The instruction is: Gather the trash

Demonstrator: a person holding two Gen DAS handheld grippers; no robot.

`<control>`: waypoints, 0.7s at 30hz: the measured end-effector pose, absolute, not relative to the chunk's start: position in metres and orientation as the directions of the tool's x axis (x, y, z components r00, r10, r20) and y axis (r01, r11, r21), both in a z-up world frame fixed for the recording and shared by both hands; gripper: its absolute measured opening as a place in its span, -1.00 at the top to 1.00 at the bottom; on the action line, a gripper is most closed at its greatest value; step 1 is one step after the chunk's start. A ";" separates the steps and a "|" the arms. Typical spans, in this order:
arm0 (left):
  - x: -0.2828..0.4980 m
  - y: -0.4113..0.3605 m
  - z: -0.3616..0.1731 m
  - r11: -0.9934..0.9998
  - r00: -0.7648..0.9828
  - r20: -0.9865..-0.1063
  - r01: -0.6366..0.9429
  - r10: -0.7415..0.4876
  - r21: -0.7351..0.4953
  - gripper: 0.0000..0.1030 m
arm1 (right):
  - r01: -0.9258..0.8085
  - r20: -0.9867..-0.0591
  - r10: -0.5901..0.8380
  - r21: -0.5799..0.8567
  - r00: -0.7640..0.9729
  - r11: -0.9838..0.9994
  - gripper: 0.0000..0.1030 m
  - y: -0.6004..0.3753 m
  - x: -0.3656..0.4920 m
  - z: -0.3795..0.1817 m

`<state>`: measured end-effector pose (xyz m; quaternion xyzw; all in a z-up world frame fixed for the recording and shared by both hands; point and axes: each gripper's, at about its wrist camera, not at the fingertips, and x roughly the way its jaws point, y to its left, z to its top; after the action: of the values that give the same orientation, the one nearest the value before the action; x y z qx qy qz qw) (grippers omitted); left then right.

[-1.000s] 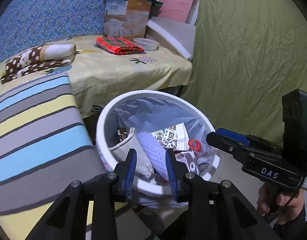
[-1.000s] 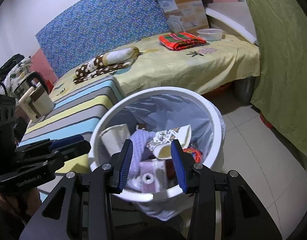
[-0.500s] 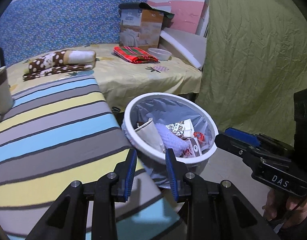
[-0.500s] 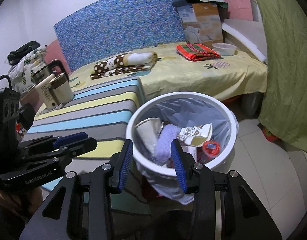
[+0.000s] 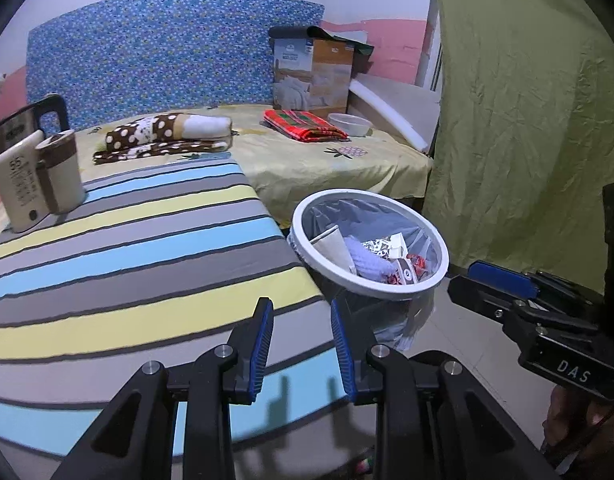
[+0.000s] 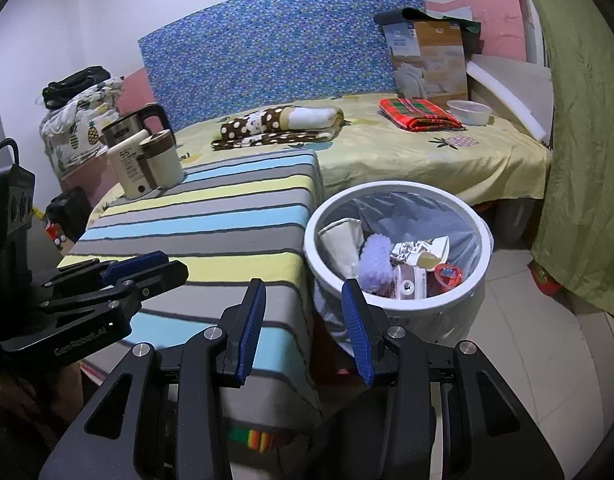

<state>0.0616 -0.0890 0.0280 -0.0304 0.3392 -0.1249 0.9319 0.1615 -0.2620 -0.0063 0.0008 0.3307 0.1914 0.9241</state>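
A white trash bin (image 5: 423, 227) with a grey liner stands on the floor beside the striped table (image 5: 127, 264); it also shows in the right wrist view (image 6: 483, 240). It holds a purple fuzzy item (image 6: 374, 257), a patterned paper cup (image 6: 421, 251), a red lid (image 6: 447, 273) and other trash. My left gripper (image 5: 301, 308) is open and empty, above the table's near right edge. My right gripper (image 6: 303, 288) is open and empty, above the gap between table and bin.
A cream jug (image 6: 149, 164) and a kettle (image 6: 131, 125) stand at the table's far left. Behind is a bed (image 6: 407, 152) with a polka-dot blanket (image 6: 275, 124), a red plaid cloth (image 6: 419, 114), a bowl (image 6: 469, 112) and a box (image 6: 427, 64). A green curtain (image 5: 519, 120) hangs at the right.
Both grippers have drawn back and up from over the bin. The bin now looks smaller and farther, and the striped table fills the foreground. Both stay open and empty.
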 end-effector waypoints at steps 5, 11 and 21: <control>0.043 -0.085 0.031 0.973 0.754 -0.616 0.191 -0.228 -0.127 0.43 | -0.367 -0.600 0.367 0.129 0.711 0.921 0.19 -0.259 0.149 -0.004; 0.026 -0.080 0.033 0.977 0.762 -0.612 0.172 -0.212 -0.124 0.42 | -0.365 -0.589 0.365 0.125 0.721 0.923 0.19 -0.258 0.138 -0.004; 0.023 -0.080 0.033 0.978 0.765 -0.609 0.163 -0.209 -0.130 0.43 | -0.361 -0.584 0.361 0.123 0.727 0.925 0.19 -0.257 0.134 -0.004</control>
<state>0.0231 -0.0803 0.0332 -0.0349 0.3282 -0.0990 0.9388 0.1336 -0.2574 -0.0044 0.0003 0.3140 0.1943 0.9293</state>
